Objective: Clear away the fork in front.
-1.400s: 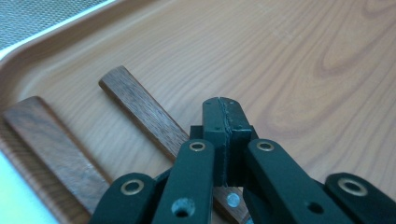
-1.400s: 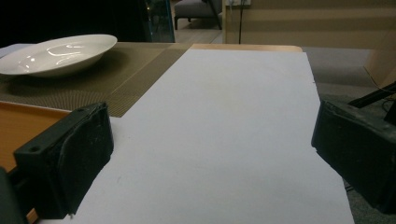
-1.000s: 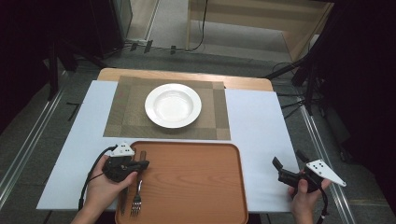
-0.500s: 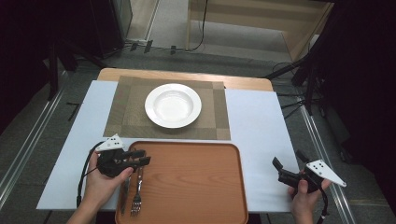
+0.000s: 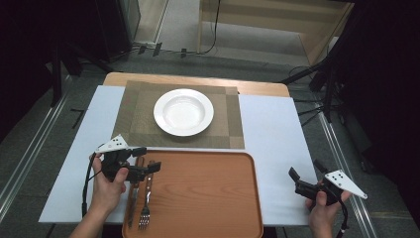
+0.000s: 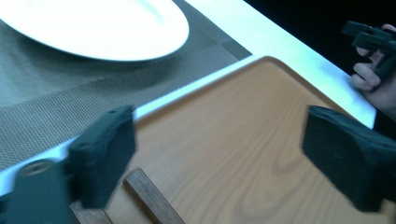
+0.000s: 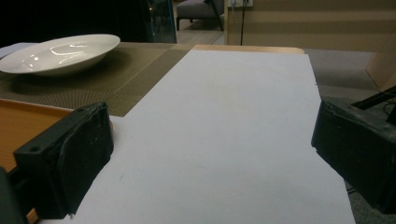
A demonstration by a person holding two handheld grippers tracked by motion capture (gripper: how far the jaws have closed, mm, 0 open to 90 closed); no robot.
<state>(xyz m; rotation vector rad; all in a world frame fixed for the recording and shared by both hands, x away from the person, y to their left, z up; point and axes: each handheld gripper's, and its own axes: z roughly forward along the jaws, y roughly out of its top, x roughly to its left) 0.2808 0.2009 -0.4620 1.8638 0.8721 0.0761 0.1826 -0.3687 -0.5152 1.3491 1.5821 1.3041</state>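
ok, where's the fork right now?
In the high view the fork lies on the left end of the orange tray, beside a wooden-handled utensil, just below the open left gripper.

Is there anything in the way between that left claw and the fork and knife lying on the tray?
Nothing visible. The left gripper hangs open right over the wooden handles of the knife and fork on the tray.

Black claws, grey three-cornered plates, trailing black cables
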